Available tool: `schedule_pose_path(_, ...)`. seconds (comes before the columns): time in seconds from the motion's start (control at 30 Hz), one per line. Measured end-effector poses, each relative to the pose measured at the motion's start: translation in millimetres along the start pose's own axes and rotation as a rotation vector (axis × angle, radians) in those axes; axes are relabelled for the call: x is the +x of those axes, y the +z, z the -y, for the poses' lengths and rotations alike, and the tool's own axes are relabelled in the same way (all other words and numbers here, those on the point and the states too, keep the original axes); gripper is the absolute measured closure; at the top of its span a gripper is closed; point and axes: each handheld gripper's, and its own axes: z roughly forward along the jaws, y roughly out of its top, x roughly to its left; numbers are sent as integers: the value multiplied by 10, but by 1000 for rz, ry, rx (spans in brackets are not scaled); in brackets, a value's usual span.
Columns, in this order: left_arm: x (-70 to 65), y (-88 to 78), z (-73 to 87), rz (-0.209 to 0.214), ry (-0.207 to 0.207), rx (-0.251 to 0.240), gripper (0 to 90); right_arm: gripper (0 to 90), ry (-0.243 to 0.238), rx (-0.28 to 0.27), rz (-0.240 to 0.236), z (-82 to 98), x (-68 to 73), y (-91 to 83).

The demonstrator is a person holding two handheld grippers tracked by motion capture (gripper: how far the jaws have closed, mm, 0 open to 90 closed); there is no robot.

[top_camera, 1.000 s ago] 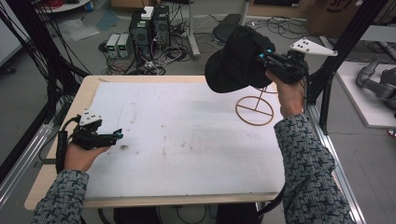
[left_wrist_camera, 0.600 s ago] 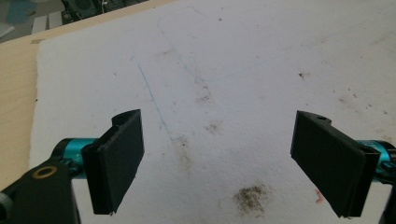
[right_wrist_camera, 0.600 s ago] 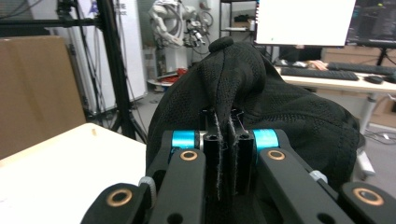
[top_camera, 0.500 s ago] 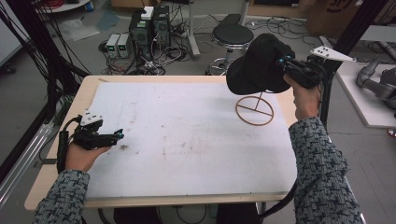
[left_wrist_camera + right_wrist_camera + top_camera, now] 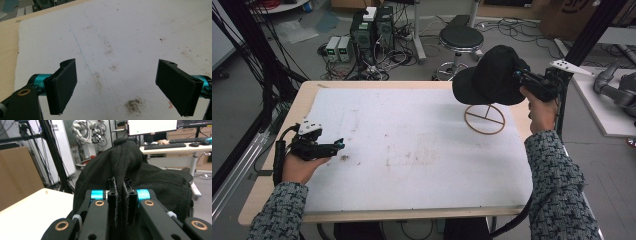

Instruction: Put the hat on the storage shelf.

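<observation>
**Black cap in my right tongs, above the wooden stand**

I am holding the black cap [image 5: 492, 75] in my right gripper [image 5: 523, 79], up in the air over the far right part of the table [image 5: 277, 150]. In the right gripper view the two black jaws are standing almost together with a fold of the cap's mesh fabric pinched between them, so the pads are pressing on the cloth and the cap [image 5: 140, 170] is bulging out beyond them, its top button pointing away from me. The brim is pointing toward the left side of the table in the high view, and the crown is sitting against my gripper.

Directly beneath the cap the wooden stand [image 5: 484, 119] is resting on the white sheet [image 5: 412, 150], a ring base with a crossbar and a thin upright rod rising toward the cap. I cannot tell whether the rod's top is touching the cap's underside or ending just short of it, since the cap is covering that spot.

My left gripper [image 5: 337, 145] is lying low near the left edge of the white sheet, cradled in my left hand [image 5: 299, 167], well apart from the cap and the stand. Its jaws are standing wide apart with nothing between them; in the left gripper view I am looking between them at the stained white sheet [image 5: 125, 37] and a dark smudge [image 5: 133, 105] just ahead.
</observation>
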Motion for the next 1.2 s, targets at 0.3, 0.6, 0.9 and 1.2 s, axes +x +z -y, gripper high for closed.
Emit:
schedule_pose_path(0.3,16,-19,10,-4,0,-3,177,823,4,35,28,112,-52,11)
schedule_pose_path(0.6,6,-21,-2,-3,3,-6,178,810,-14,61,31,189,-33,37)
schedule_pose_path(0.9,6,-21,-2,-2,2,-6,177,730,-13,65,34,188,-40,21)
schedule_pose_path(1.2,-4,-20,-19,0,6,-11,177,652,-27,65,33,175,-11,-7)
